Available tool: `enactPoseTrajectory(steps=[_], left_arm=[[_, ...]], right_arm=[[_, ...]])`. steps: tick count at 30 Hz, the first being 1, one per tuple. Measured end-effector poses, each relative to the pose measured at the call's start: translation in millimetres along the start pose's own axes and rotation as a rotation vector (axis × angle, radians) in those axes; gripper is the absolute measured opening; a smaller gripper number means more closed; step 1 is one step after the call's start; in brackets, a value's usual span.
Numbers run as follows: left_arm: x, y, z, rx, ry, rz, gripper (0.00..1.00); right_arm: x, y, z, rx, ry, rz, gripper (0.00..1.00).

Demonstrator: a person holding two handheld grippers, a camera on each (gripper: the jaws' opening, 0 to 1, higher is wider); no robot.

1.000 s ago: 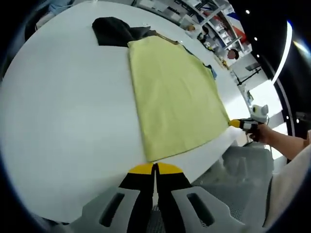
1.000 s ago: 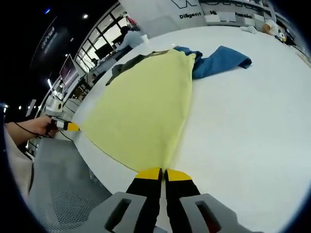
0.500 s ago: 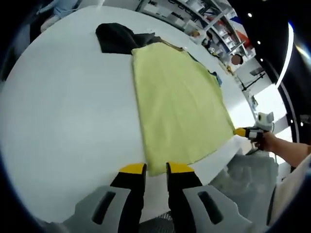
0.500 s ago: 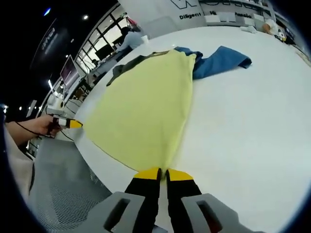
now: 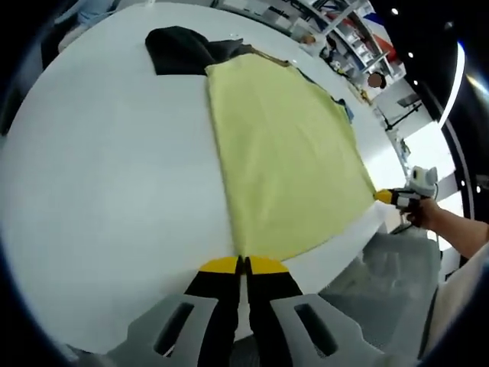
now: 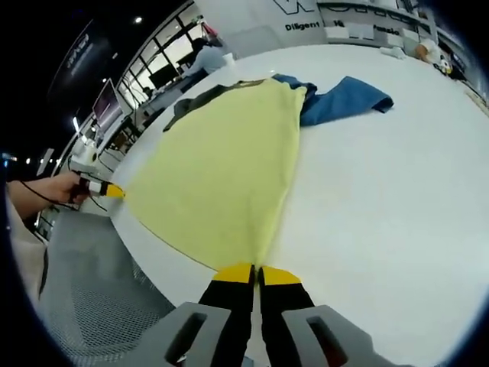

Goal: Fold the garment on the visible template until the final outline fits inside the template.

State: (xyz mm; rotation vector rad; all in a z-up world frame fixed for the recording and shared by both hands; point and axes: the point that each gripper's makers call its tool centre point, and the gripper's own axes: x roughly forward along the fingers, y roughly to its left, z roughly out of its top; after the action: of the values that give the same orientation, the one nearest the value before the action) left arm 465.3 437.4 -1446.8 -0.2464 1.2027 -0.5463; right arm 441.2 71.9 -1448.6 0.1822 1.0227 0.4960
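Observation:
A yellow garment [image 5: 283, 153] lies spread flat on the white table [image 5: 99, 191]. My left gripper [image 5: 243, 264] is shut on the garment's near corner at the table's front edge. The right gripper [image 5: 391, 197], held by a hand, pinches the other near corner at the right. In the right gripper view the same garment [image 6: 221, 168] stretches away from my right gripper [image 6: 257, 270], which is shut on its corner. The left gripper [image 6: 107, 191] grips the corner at the far left there.
A black garment [image 5: 179, 50] lies crumpled beyond the yellow one's far end. A blue garment [image 6: 344, 95] lies beside that end. Bare white table [image 6: 397, 199] spreads to the right. Grey mesh flooring [image 6: 84, 290] lies below the table's edge. Shelves and people stand far back.
My left gripper stood open at the garment's corner half a second ago and is now shut on it. The right gripper has stayed shut on its corner.

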Motion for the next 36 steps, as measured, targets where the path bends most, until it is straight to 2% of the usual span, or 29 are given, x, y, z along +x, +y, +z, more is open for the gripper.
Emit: enactPoseTrajectory(steps=[6,9,11,13,21,27,30,36], left_arm=[[1,-6.6,-2.2,-0.009,0.014,-0.033,0.02],[-2,-6.8,3.5,-0.026,0.001,-0.032,0.08],[-5,-6.5,8.5,-0.037,-0.006,-0.034,0.12],[-6,-7.4,13.2,-0.033,-0.007,-0.040,0.15],[-4,-2.5,47.1,0.000,-0.037,-0.026,0.13],[3,1.5,77.3,0.003,-0.065,-0.020,0.14],[9,3.4,92.4,0.004,-0.074,-0.013,0.14],[17,1.1,111.6,0.015,-0.090,-0.007,0.14]], right_arm=[[0,1,2.3,0.003,0.007,0.012,0.00],[-3,3,10.6,0.000,-0.006,0.012,0.01],[-3,2,17.6,0.016,-0.028,0.014,0.11],[-2,-1,23.1,-0.002,-0.032,0.004,0.13],[7,-10,47.6,-0.015,-0.054,-0.006,0.14],[13,-17,74.6,0.002,-0.095,-0.005,0.14],[18,-26,93.7,0.018,-0.127,-0.019,0.15],[24,-54,124.9,0.038,-0.180,-0.071,0.16]])
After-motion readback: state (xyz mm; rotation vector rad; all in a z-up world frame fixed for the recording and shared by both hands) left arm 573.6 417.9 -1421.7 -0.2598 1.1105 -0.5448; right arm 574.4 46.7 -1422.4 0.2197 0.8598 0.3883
